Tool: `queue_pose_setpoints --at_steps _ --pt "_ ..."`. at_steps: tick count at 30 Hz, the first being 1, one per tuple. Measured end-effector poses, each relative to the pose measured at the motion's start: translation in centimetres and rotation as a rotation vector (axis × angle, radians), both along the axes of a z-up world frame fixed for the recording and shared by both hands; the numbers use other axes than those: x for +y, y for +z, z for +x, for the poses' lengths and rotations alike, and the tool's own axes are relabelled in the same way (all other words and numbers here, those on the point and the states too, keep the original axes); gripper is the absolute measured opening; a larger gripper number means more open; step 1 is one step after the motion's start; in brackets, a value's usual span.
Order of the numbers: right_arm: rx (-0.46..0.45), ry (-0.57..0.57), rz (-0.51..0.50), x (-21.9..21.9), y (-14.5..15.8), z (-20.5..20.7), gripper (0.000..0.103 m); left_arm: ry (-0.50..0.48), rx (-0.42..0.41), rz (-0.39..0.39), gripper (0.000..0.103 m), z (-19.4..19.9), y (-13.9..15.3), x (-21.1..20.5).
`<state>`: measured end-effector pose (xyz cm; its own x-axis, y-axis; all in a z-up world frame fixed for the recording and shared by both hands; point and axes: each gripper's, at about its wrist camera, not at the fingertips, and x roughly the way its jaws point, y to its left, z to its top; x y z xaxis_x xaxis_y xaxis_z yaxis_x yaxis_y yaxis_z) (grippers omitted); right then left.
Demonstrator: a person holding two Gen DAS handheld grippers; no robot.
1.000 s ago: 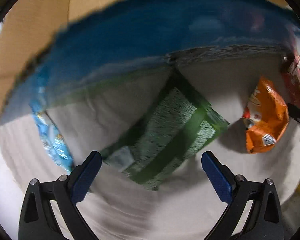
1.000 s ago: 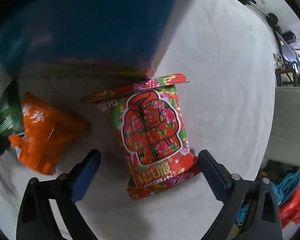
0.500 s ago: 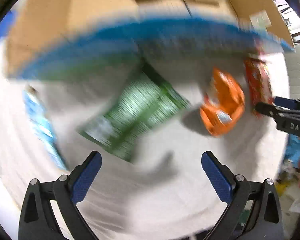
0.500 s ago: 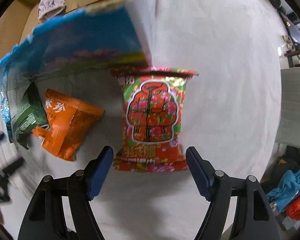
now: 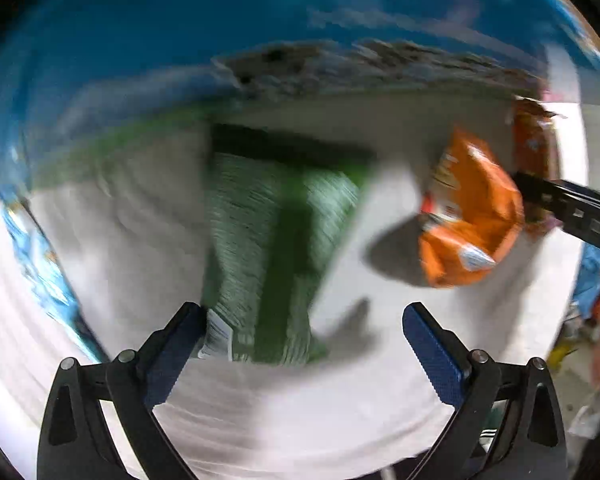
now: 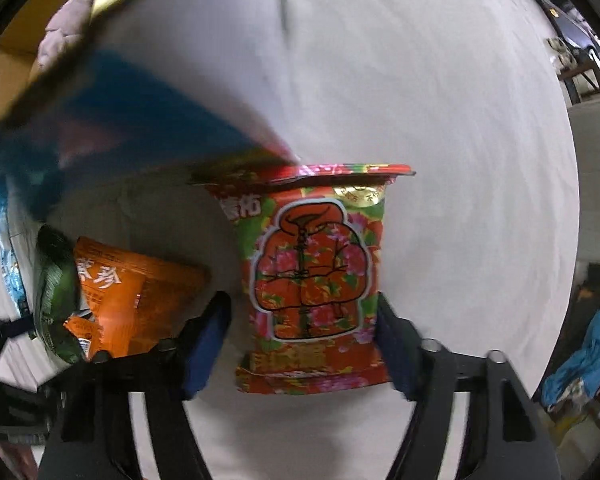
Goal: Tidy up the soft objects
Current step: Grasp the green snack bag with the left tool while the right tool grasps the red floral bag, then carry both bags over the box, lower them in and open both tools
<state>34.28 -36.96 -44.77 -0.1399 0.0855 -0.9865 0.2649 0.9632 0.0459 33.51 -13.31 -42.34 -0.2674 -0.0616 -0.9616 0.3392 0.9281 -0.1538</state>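
Since 0.5 s ago, the right gripper (image 6: 302, 330) has been narrowed around the red floral packet (image 6: 314, 280), its jaws now close beside both edges; contact cannot be told. The left gripper (image 5: 300, 342) is held wide over the blurred green packet (image 5: 276, 240). The orange packet (image 5: 470, 216) lies between them on the white tabletop (image 6: 440, 120), bare toward its right edge. A blurred blue box flap (image 5: 220, 20) hides the far side.

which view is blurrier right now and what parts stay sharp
Left wrist view is blurrier: the green packet and blue box flap smear with motion, while the left gripper stays crisp. Right wrist view is clearer: the red floral packet reads sharply, though the blue flap and the right gripper are soft.
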Motion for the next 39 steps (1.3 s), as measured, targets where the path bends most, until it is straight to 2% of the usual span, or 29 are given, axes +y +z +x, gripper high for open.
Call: queue_pose_setpoints --at_steps 5,10,13,14,15,16,17,18,21,26,30,38,39 --pt "0.034 -0.011 0.01 -1.4 0.6 -0.8 0.054 0.035 -0.027 -0.002 0.102 -2.0 0.1 -0.2" --pt "0.087 0.02 0.03 -1.6 0.5 -2.1 0.053 0.186 -0.094 -0.006 0.102 -1.7 1.7 2.2" --pt "0.077 -0.018 0.037 -1.9 0.3 -2.3 0.054 0.26 -0.093 0.015 0.102 -0.9 0.7 3.3" --pt "0.075 -0.03 0.037 -2.2 0.1 -2.3 0.055 0.276 -0.092 0.021 0.095 -0.6 0.2 3.4" --pt "0.07 -0.038 0.032 -2.5 0.2 -2.3 0.055 0.279 -0.091 0.031 0.077 0.1 -0.2 3.6" --pt "0.074 -0.032 0.021 -2.5 0.3 -2.3 0.055 0.268 -0.084 0.047 0.068 0.4 -0.8 3.5" --pt "0.076 -0.024 0.014 -2.4 0.1 -2.4 0.053 0.257 -0.084 0.059 0.054 0.7 -1.1 3.5" --pt "0.084 -0.016 0.009 -2.4 0.1 -2.7 0.053 0.247 -0.095 0.067 0.05 0.4 -1.3 3.4" --pt "0.118 0.031 0.017 -1.2 0.0 -4.1 0.052 0.225 -0.12 0.092 0.047 0.0 -1.5 1.4" --pt "0.161 0.09 0.026 0.1 -0.1 -7.9 0.052 0.223 -0.115 0.118 0.047 -5.1 -0.9 1.9" --pt "0.146 0.115 0.004 1.0 -0.6 -9.7 0.052 0.224 -0.114 0.132 0.047 -9.6 -1.3 2.0" --pt "0.103 0.095 -0.063 2.0 -0.9 -11.3 0.053 0.269 -0.1 0.13 0.047 -8.7 -4.0 1.6" --pt "0.1 0.09 -0.062 3.7 -2.0 -11.7 0.053 0.272 -0.1 0.128 0.047 -7.8 -4.1 2.3"
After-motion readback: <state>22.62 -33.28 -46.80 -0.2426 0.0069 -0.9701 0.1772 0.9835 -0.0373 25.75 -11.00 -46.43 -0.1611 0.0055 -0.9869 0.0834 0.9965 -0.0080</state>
